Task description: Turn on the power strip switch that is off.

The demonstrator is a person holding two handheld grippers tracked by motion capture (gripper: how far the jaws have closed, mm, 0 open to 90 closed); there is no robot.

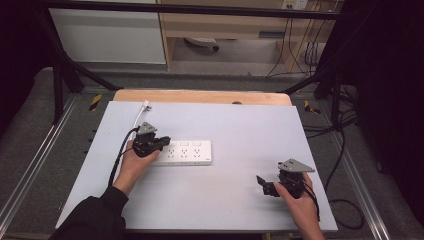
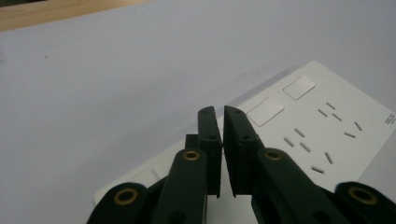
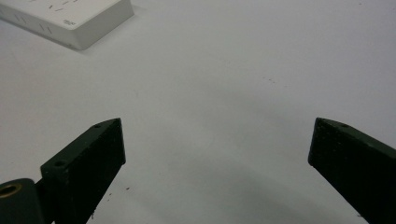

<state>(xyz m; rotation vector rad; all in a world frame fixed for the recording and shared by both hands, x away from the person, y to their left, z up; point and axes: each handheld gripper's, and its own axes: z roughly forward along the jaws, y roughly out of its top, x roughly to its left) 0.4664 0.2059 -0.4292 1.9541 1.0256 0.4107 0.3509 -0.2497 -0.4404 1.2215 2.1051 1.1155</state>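
Flat white power strip (image 1: 186,152), matte table (image 1: 240,125)

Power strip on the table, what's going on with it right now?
A person holds a gripper in each hand over a white table. The left gripper sits above the left end of the white power strip, jaws nearly closed with only a thin gap, holding nothing visible. The right gripper hovers wide open over bare table, away from the strip. The strip's white cable runs toward the far edge.
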